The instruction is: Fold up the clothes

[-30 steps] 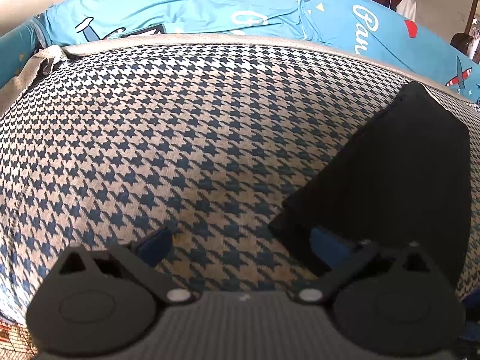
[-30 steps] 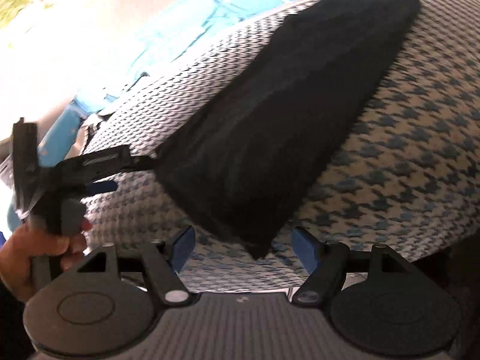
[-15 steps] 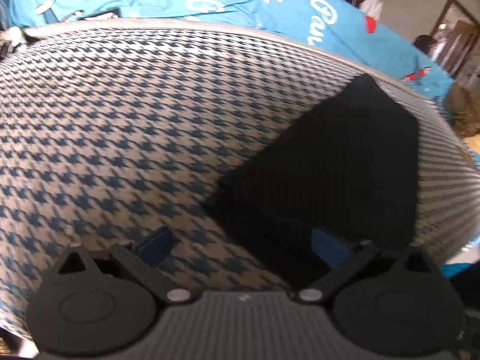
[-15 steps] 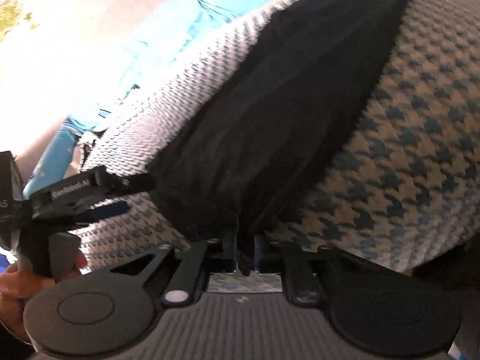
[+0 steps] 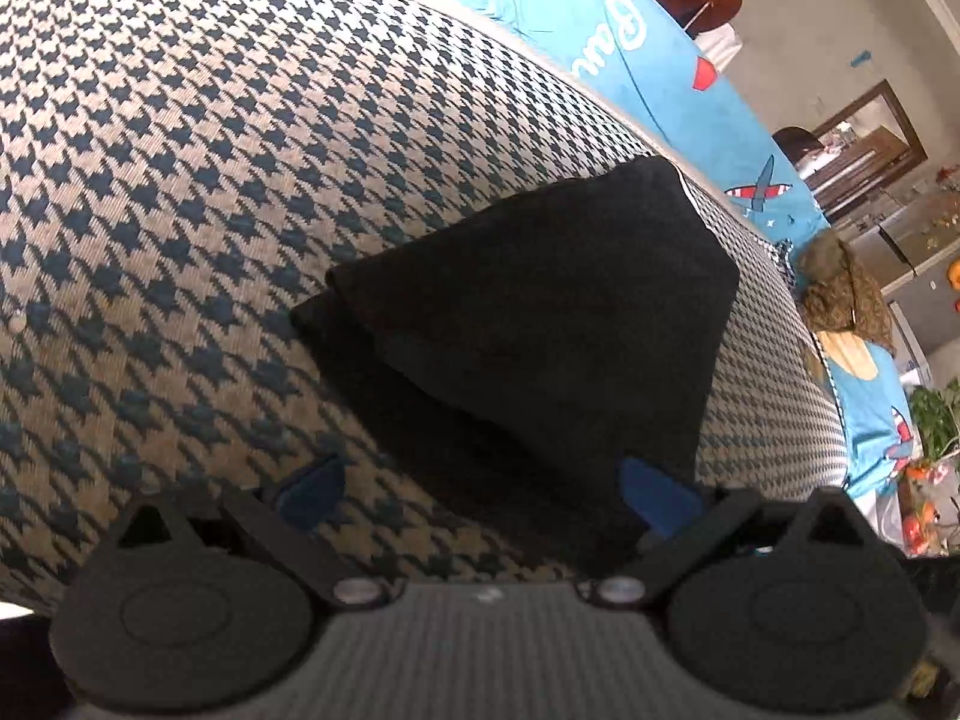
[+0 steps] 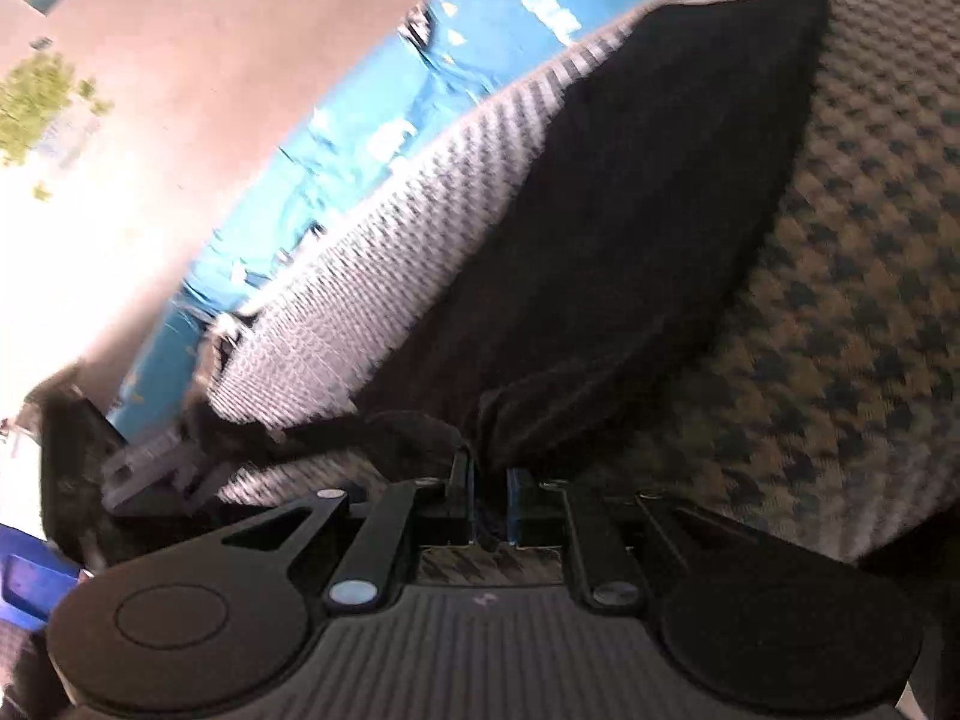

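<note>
Black garment (image 5: 540, 324) is lying folded on the houndstooth cover (image 5: 210, 150), sitting centre to right of centre in the left wrist view, top layer overlapping a lower layer that is sticking out at its left edge. No containers visible in either view.

Left gripper (image 5: 486, 489) is hovering low over the garment's near edge, fingers spread wide, grasping nothing; the blue pad of the right finger (image 5: 657, 501) is showing against the black cloth, the left one (image 5: 309, 489) over bare houndstooth.

Right gripper (image 6: 487, 495) is clenched on a bunched corner of the garment at bottom centre of its view; cloth is fanning out from the pinch toward the upper right of the frame. View is motion-blurred.

Room: wide bare houndstooth is lying left of the garment and above it in the left wrist view. The cover's edge is running close behind the garment's far corner, with a blue printed sheet (image 5: 630, 60) past it.

Writing: white script on the blue sheet, partly cut off, cannot read it fully.

In the right view's lower left, the other gripper's body is showing, blurred.
</note>
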Tool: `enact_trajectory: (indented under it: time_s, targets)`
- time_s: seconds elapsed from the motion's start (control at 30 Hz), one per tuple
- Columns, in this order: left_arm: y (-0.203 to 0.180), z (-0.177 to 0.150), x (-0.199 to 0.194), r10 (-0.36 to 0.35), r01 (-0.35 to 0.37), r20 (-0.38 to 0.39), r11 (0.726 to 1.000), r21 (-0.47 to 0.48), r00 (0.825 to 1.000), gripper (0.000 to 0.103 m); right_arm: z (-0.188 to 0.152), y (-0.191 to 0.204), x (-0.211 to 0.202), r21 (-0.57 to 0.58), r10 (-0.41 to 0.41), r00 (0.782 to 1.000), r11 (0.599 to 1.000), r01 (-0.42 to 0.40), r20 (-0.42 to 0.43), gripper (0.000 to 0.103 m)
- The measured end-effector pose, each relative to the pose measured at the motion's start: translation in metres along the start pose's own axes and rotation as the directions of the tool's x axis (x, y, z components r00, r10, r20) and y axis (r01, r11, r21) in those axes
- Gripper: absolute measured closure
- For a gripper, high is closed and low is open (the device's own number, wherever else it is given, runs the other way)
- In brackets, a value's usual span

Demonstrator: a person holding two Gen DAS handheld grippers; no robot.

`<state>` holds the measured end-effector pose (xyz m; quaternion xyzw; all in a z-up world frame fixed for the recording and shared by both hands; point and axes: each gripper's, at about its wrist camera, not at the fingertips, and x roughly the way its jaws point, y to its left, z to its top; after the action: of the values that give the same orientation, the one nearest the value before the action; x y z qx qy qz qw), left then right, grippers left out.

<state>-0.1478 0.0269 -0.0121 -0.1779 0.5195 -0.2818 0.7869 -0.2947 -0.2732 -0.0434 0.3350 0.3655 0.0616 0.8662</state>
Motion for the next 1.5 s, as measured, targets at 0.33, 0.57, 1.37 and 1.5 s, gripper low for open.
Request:
enact_trajectory:
  time_s: [0.33, 0.57, 1.37, 1.5]
  targets:
    - [-0.007, 0.003, 0.017, -0.102, 0.098, -0.046, 0.993, -0.068, 0.994, 0.0, 0.008, -0.001, -0.02, 0.033, 0.069, 0.997, 0.997, -0.07, 0.035, 0.091]
    - [-0.009, 0.007, 0.041, -0.191, 0.18, -0.051, 0.968, -0.173, 0.98, 0.0, 0.011, 0.008, -0.019, 0.059, 0.109, 0.991, 0.992, -0.113, 0.074, 0.091]
    - [-0.024, 0.021, 0.048, -0.064, 0.081, 0.118, 0.986, -0.149, 0.991, 0.016, -0.013, 0.009, -0.003, -0.071, -0.057, 0.998, 0.996, 0.054, -0.042, 0.083]
    - [-0.019, 0.019, 0.042, -0.056, 0.077, 0.134, 0.985, -0.157, 0.989, 0.016, -0.015, -0.001, 0.008, 0.024, -0.031, 0.997, 0.999, 0.033, -0.067, 0.066]
